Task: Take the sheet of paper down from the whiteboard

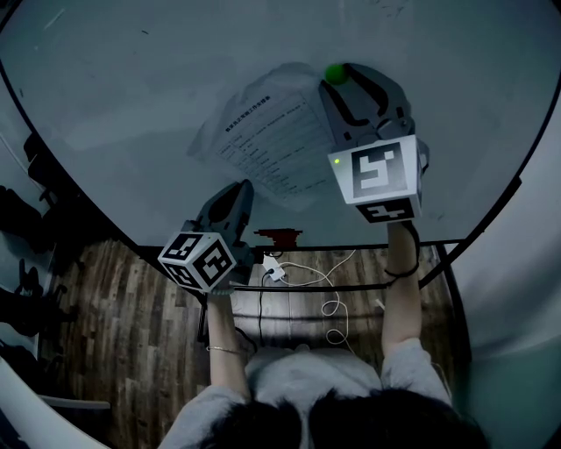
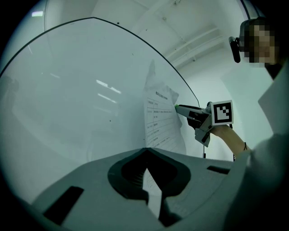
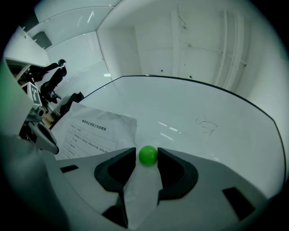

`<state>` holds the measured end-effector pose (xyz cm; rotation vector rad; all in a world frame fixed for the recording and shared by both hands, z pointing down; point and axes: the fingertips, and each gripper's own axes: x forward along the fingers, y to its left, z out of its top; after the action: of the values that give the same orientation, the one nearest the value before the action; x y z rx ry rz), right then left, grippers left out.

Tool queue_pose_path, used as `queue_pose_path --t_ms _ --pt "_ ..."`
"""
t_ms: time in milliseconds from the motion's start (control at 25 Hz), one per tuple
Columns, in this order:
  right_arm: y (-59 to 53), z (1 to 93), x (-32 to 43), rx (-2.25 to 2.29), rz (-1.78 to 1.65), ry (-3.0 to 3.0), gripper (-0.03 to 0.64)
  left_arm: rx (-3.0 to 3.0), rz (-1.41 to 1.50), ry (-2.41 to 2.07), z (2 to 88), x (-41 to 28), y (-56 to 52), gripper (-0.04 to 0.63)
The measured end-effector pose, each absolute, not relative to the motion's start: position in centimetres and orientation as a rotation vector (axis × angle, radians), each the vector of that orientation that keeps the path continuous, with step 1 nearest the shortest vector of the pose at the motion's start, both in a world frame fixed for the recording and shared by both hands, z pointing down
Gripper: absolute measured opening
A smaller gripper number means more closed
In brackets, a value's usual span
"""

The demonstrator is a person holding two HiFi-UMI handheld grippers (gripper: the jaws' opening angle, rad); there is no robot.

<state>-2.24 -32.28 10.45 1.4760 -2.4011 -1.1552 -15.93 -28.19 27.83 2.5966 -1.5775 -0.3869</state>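
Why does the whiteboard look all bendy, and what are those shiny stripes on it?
Head view: the wide lens bends the whiteboard round, and everything is dim. Left gripper view: the stripes look like lamp glare. Right gripper view: same bend, fainter glare, black corners, green ball sharp.

**Room behind the work area, seen from three viewpoints**

The head view shows a dark wood-plank floor (image 1: 131,324) with a white power strip (image 1: 273,270) and loose white cables (image 1: 331,307) lying on it. Black office chairs (image 1: 26,219) stand at the left edge. In the right gripper view, a plain white wall (image 3: 149,49) carries thin vertical conduits (image 3: 224,45). The left gripper view shows a white ceiling with parallel beams (image 2: 194,43) and a bright patch (image 2: 37,13) near the top left corner. The lighting is dim, cool and even.
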Motion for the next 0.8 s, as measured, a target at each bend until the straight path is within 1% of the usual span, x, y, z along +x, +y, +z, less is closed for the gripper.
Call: queue_pose_path --t_ms 240,600,800 --pt "-32.0 10.4 -2.5 1.448 -1.137 -2.465 0.153 2.590 -0.402 -1.592 27.6 -15.9 -27.7 0.005" --pt "-31.6 10.4 -2.7 1.403 -1.111 -2.510 0.153 2.559 -0.430 -1.640 26.9 -16.3 -26.7 0.005" --pt "-30.3 10.5 -0.9 1.404 -1.086 -2.544 0.153 2.547 -0.440 -1.665 26.5 -15.1 -25.0 0.005"
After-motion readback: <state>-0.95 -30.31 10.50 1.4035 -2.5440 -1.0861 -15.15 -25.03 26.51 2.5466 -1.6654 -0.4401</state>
